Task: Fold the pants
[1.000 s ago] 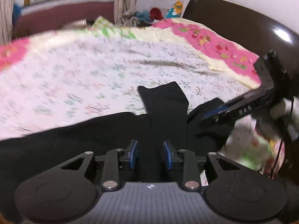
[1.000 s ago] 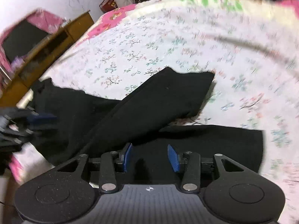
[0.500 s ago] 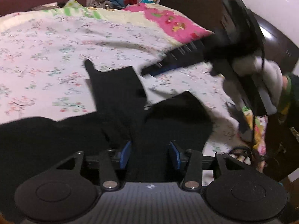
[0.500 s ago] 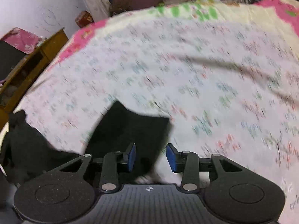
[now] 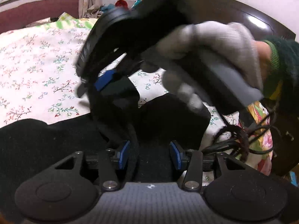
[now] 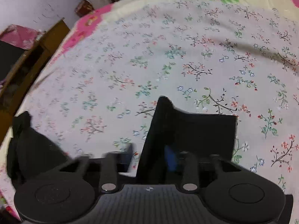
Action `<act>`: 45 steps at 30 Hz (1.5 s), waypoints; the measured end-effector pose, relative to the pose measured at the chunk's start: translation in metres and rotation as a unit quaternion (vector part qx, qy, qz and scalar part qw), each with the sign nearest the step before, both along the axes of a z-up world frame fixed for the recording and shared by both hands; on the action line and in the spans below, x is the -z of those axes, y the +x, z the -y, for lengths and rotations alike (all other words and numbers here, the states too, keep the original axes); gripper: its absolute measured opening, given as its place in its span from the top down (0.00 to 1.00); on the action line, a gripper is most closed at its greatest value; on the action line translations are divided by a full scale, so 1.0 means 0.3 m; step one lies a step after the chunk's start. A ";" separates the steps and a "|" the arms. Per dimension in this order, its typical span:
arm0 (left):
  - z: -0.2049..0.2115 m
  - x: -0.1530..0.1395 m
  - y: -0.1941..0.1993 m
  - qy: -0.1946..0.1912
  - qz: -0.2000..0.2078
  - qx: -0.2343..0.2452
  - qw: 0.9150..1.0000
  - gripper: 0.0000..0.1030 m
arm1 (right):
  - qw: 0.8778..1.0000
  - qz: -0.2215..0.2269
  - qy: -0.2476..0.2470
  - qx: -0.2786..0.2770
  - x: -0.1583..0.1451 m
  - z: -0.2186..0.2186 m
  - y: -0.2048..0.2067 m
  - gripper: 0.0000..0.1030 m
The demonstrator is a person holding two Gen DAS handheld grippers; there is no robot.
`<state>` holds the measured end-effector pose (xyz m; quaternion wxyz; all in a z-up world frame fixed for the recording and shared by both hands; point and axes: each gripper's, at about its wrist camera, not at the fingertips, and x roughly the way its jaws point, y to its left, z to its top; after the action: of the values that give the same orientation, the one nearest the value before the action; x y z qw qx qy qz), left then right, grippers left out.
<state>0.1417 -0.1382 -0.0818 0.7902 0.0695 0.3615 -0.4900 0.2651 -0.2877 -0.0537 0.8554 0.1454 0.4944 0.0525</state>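
Left gripper (image 5: pixel 149 155): jaws part-open, black fabric lying between the blue pads, not pinched.
Right gripper (image 6: pixel 149 158): blurred in its own view; jaws clamped on a raised pant-leg end.
Pants (image 5: pixel 56 140): black, spread across the bed's near edge.
Gloved hand (image 5: pixel 214 56): grips the right gripper's handle, above the pants.
Bedsheet (image 6: pixel 168 56): floral, stretching beyond.

Dim warm indoor light, lamp glare on the dark headboard (image 5: pixel 257 20), heavy fisheye bending at edges, and motion blur smearing the gloved hand (image 5: pixel 211 56).
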 end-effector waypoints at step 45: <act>-0.416 -0.167 -0.154 0.029 0.082 -0.129 0.988 0.59 | 0.984 0.071 -0.001 0.164 -0.149 0.177 -0.664 0.88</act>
<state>0.0954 -0.0136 -0.0316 0.8715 0.0848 0.3151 -0.3661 0.0659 -0.3407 -0.0092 0.8854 0.2200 0.4019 -0.0786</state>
